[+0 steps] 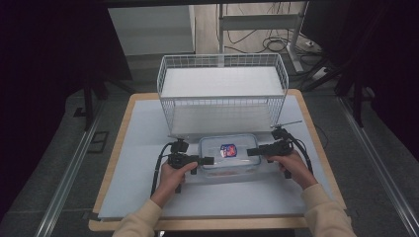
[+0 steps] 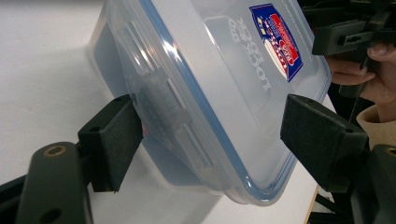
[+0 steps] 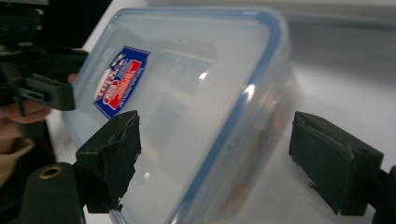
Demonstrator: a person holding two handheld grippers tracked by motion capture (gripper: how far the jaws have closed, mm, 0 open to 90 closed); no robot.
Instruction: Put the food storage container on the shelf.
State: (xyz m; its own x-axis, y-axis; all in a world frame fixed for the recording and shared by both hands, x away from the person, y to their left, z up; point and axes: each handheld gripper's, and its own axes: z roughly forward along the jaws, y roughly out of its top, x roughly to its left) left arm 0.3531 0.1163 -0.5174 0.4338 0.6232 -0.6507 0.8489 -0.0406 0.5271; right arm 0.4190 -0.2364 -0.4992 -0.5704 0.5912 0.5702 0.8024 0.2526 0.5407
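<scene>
White sheeting covers the wooden table (image 1: 316,148), and a white wire basket (image 1: 222,96) stands at its far side with a dark room behind. Just in front of the basket lies a clear plastic box (image 1: 229,157) with a blue-edged lid and a red and blue sticker (image 1: 228,150) on top. The left gripper (image 1: 206,160) is at the box's left end, its jaws spread across the side latch; one pad (image 2: 119,140) touches the wall below the latch, the other stands clear above the lid. The right gripper (image 1: 253,151) faces the opposite end, jaws wide apart around the box's corner, pressing on nothing.
</scene>
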